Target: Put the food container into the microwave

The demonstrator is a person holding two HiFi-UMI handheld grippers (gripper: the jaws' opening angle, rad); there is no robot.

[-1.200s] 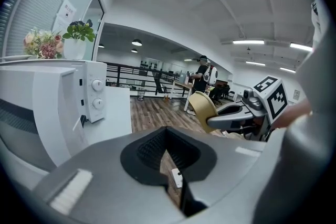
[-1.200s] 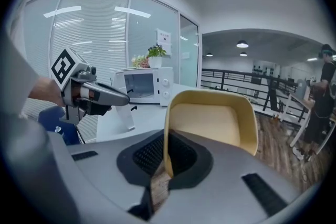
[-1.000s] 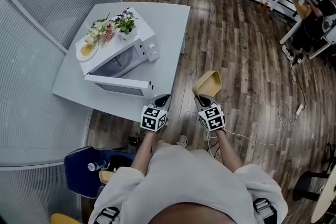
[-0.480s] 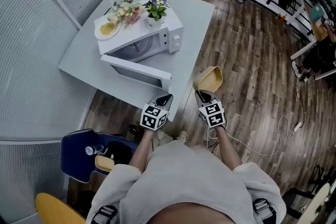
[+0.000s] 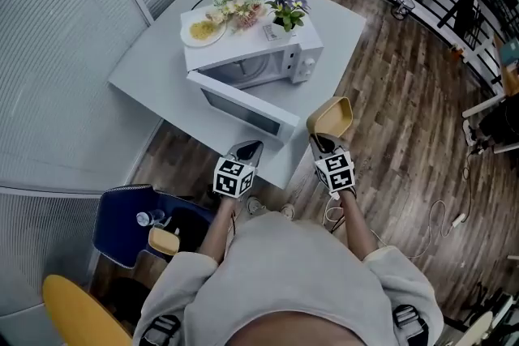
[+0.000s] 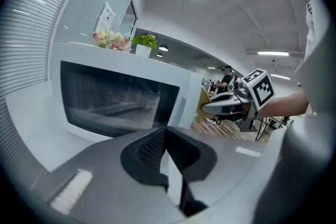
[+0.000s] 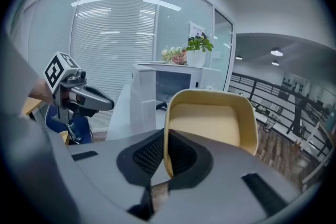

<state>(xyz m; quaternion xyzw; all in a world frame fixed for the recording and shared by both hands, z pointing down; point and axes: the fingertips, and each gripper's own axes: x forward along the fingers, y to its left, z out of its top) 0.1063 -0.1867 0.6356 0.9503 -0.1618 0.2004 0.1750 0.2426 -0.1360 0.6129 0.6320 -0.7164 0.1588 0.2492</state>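
Note:
A white microwave [image 5: 258, 65] stands on a grey table [image 5: 154, 77] with its door [image 5: 243, 105] swung open toward me. My right gripper [image 5: 323, 143] is shut on the rim of a yellow food container [image 5: 331, 119], held just off the table's near corner. In the right gripper view the container [image 7: 210, 123] stands upright in the jaws of the right gripper [image 7: 165, 136]. My left gripper [image 5: 246, 150] is shut with nothing in it, close to the door's edge. The left gripper view shows the left gripper [image 6: 165, 131] facing the door [image 6: 110, 99].
A plate of food [image 5: 203, 30], flowers [image 5: 235, 8] and a small potted plant [image 5: 285, 12] sit on top of the microwave. A blue chair [image 5: 130, 227] with a bottle stands at my lower left. A glass partition [image 5: 57, 53] runs along the left. A cable [image 5: 442, 215] lies on the wood floor.
I have stepped closer to the table. The microwave and its open door now lie right ahead of both grippers. The container stays gripped in the right gripper.

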